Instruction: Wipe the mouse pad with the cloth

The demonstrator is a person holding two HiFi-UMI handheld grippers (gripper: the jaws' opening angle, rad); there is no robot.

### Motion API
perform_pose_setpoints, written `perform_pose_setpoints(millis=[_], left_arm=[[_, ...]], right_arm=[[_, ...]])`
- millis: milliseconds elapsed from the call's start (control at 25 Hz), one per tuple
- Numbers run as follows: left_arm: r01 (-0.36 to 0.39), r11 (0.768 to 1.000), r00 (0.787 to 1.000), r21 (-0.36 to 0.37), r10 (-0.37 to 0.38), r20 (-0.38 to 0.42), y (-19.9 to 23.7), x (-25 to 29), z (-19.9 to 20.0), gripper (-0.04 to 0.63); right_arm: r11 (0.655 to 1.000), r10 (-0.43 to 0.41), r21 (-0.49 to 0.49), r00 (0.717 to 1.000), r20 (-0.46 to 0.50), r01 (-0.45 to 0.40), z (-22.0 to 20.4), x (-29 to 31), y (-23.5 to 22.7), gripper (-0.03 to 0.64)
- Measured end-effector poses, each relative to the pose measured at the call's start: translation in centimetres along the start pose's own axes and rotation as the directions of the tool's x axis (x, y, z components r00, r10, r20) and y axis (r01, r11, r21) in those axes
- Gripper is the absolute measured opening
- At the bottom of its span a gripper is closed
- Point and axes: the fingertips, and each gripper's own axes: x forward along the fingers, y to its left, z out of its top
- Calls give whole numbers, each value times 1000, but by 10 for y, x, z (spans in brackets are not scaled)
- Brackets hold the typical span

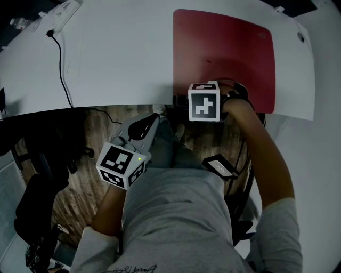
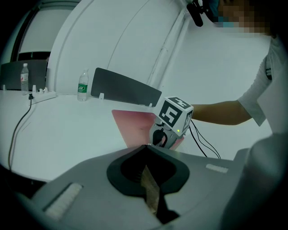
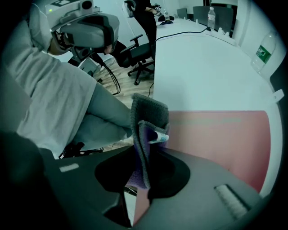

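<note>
The red mouse pad (image 1: pixel 224 53) lies on the white table (image 1: pixel 122 58) at the right, reaching the front edge. My right gripper (image 3: pixel 146 148) is shut on a folded grey and purple cloth (image 3: pixel 148 121) that sticks up from its jaws, beside the near left corner of the pad (image 3: pixel 216 139). Its marker cube (image 1: pixel 204 101) hovers over the pad's front edge. My left gripper (image 1: pixel 154 118) is held below the table's edge over the person's lap, shut, with nothing in it. From the left gripper view the pad (image 2: pixel 132 126) sits behind the right gripper's cube (image 2: pixel 174 114).
A black cable (image 1: pixel 59 58) runs across the table's left side to a power strip (image 1: pixel 61 13). A water bottle (image 2: pixel 82 85) and a dark divider panel (image 2: pixel 126 87) stand at the far edge. Office chairs (image 3: pixel 139 54) stand on the wooden floor. A small dark device (image 1: pixel 220 166) hangs by the person's lap.
</note>
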Motion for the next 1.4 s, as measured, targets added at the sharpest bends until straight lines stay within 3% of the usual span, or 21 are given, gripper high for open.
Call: perform_pose_setpoints(millis=[120,520,680,800,880,960,1120,1280,1400], left_arm=[[1,1000,1000,4,-1,5,-5,-2,0,20],[6,1000,1000,21,-6,1,-5,-9,-1,20],[12,999,1000,30,-12,1,-9,-10,-2,20],[5,999,1000,41,-6,10,-7,-15,3,19],[-5,999,1000,44,4,22,-3,-20,9,20],[-22,998,999,51,21,36,1,-26,17,20],[-38,995,998,94,33,51,-4,-30,34,20],[-46,989,996,140,34,87,-15,-33,56,19],[-28,987,996,160,13,93,-26,-30,65,20]], right_arm=[[1000,4,-8,1000,-22,-5,-2,3,11,94],[997,61,32,996,59,-63,2,8,30,94],[999,6,35,998,62,-8,0,4,30,94],[989,-105,119,979,176,84,4,-14,23,94],[961,-203,242,936,289,133,6,-31,19,94],[913,-307,379,869,388,154,5,-50,19,94],[793,-509,594,681,526,135,-3,-99,33,92],[679,-657,733,478,583,41,-6,-152,56,89],[622,-712,783,401,576,-20,-9,-173,71,87]])
